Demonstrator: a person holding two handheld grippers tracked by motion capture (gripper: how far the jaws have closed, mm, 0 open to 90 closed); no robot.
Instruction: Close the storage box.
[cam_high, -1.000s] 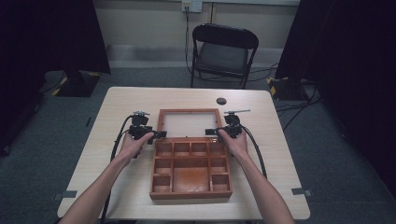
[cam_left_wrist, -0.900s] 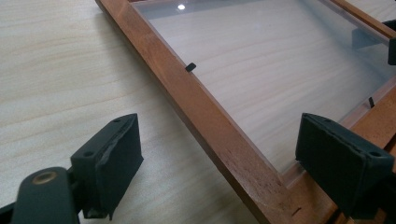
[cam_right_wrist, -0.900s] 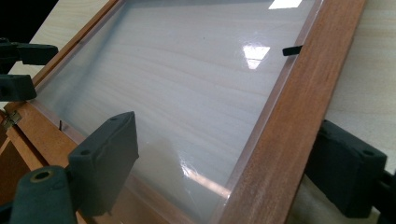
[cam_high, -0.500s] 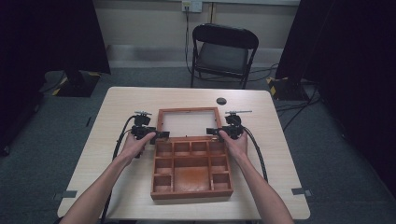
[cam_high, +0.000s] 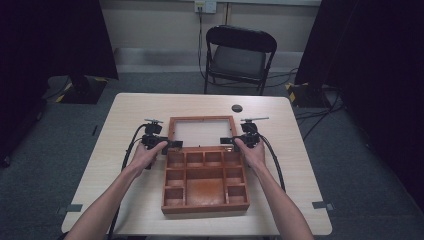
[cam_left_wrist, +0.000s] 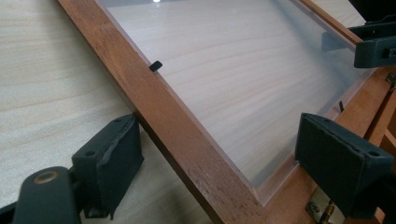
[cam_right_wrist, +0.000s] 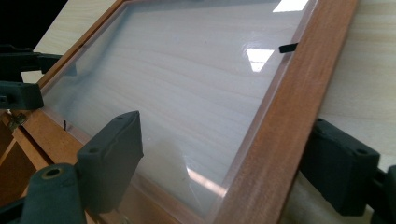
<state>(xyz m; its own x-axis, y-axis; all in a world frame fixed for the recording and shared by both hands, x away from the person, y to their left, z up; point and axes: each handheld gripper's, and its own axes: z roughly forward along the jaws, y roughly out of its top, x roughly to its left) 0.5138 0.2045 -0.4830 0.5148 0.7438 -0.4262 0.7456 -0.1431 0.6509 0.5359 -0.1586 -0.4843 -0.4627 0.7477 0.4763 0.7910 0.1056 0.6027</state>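
Risk of glazed lid (cam_high: 201, 132) slamming onto compartment box (cam_high: 205, 183): left gripper (cam_left_wrist: 219, 163) and right gripper (cam_right_wrist: 229, 163) jaws wide, straddling side rails, not clamped.

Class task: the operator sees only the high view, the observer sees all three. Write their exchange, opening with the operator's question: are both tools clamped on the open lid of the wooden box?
Observer: No. The left tool straddles the lid's left rail, with a wide gap to the jaw over the pane.
Operator: And the right tool?
Observer: The right tool straddles the lid's right rail, jaws open, and again there is a gap on the pane side.
Operator: Is the pane solid wood?
Observer: No, the pane is clear; the grain of the table shows through it.
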